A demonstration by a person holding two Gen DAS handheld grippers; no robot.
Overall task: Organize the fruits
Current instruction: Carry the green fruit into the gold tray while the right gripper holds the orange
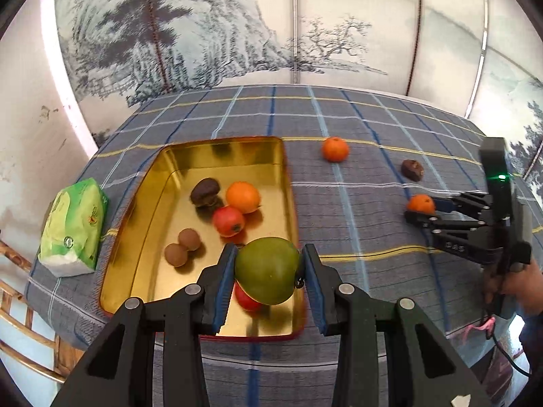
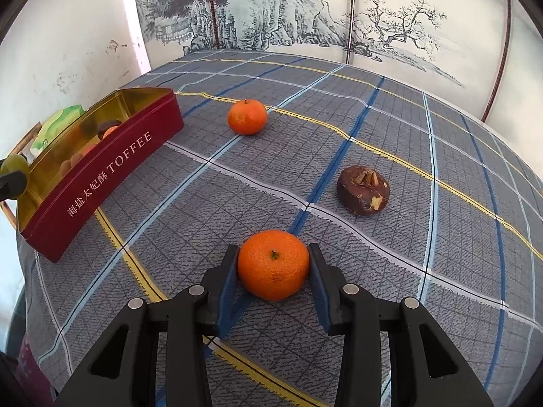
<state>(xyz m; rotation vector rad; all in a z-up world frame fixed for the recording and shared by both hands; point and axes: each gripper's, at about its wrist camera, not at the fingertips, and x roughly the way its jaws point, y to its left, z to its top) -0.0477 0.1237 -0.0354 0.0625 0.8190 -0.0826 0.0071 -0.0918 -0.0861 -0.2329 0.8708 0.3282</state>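
My left gripper (image 1: 269,271) is shut on a green mango (image 1: 266,269) and holds it over the near right corner of the gold-lined red toffee tin (image 1: 146,210). The tin holds an orange (image 1: 243,197), two red fruits (image 1: 228,221), two small brown fruits (image 1: 183,246) and a dark brown one (image 1: 204,191). My right gripper (image 2: 274,268) has its pads against both sides of a mandarin (image 2: 273,264) resting on the cloth; it also shows in the left wrist view (image 1: 420,203). Another mandarin (image 2: 247,116) and a dark brown water chestnut (image 2: 363,190) lie loose on the cloth.
The table carries a grey plaid cloth (image 2: 407,271). A green tissue pack (image 1: 73,227) lies left of the tin. A bamboo chair (image 1: 20,305) stands at the table's left edge. A painted screen (image 1: 271,23) stands behind the table.
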